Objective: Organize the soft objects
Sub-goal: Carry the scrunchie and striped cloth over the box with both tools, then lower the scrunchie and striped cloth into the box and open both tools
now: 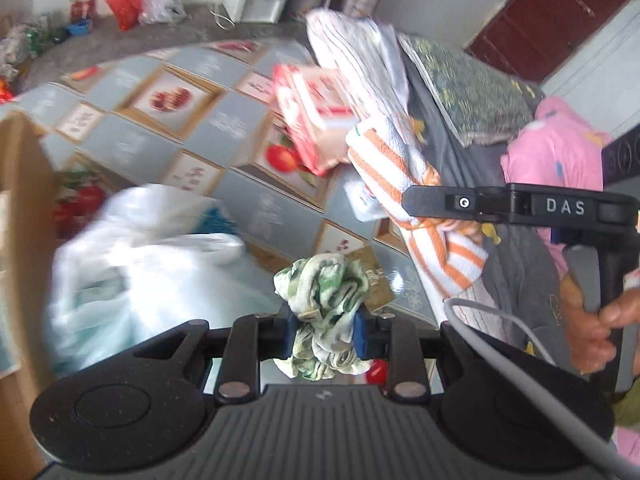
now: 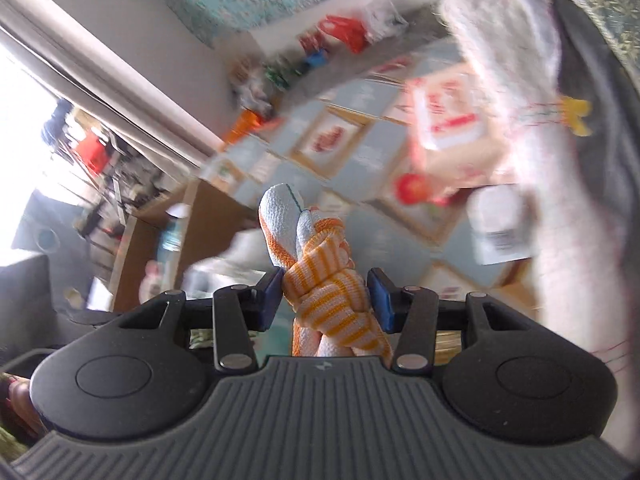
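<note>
table crowded; left hand-held gripper pinches green cloth, right hand-held gripper clamps orange-striped towel.

left tool clamping green-patterned cloth, right tool gripping orange-striped towel

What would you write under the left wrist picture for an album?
Left claw clamps a crumpled green-and-white patterned cloth above the fruit-print tablecloth; beside it, an orange-and-white striped towel hangs from the right claw.

Green-and-white cloth bunched, pinched between blue fingers; orange-striped white towel twisted, held aloft.
</note>
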Demonstrator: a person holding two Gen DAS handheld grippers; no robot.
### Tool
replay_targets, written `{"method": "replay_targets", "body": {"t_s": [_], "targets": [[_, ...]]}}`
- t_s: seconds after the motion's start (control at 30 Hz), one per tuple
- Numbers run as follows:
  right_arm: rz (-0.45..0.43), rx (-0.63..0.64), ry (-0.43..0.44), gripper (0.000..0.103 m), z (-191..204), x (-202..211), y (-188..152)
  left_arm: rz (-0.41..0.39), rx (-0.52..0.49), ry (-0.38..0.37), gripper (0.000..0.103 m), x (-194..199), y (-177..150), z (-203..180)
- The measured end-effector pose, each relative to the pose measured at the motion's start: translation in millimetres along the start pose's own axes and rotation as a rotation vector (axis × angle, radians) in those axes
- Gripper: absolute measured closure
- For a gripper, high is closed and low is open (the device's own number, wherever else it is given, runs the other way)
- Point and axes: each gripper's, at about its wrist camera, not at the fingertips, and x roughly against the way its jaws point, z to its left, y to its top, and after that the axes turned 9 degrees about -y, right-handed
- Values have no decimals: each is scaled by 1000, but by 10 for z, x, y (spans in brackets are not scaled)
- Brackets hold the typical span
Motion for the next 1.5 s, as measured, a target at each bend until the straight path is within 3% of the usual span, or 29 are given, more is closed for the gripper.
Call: {"method": "replay_targets", "body": {"t_s": [0.33,0.47,0.6,0.7,0.87,1.17,1.3,1.43,1.5], "targets": [[59,-68,193,58,1523,-523,-373,-87,123,129,75,1209,-400,889],[149,-129,225,58,1957,-910,-568,-110,222,195,75,1499,-627,1346],[232,-135,195,58,2314,-1228,-773,-122,303,251,75,1655,-846,1758],[278,-127,140,57,2516,-1415,-916,-115,354,263,74,1658,-987,2012],[294,-68,6,57,2726,-1602,-1059,-65,349,240,74,1519,-1107,2235],[281,-59,-77,57,2706,-1636,-1164,128,214,241,72,880,-1021,2326],[281,-73,-106,57,2721,-1669,-1183,187,154,288,65,667,-1043,2321],[264,-73,-127,57,2760,-1652,-1210,204,168,293,51,652,-1097,2384],[260,-64,-133,57,2775,-1651,-1215,197,168,298,50,713,-1122,2391]]}}
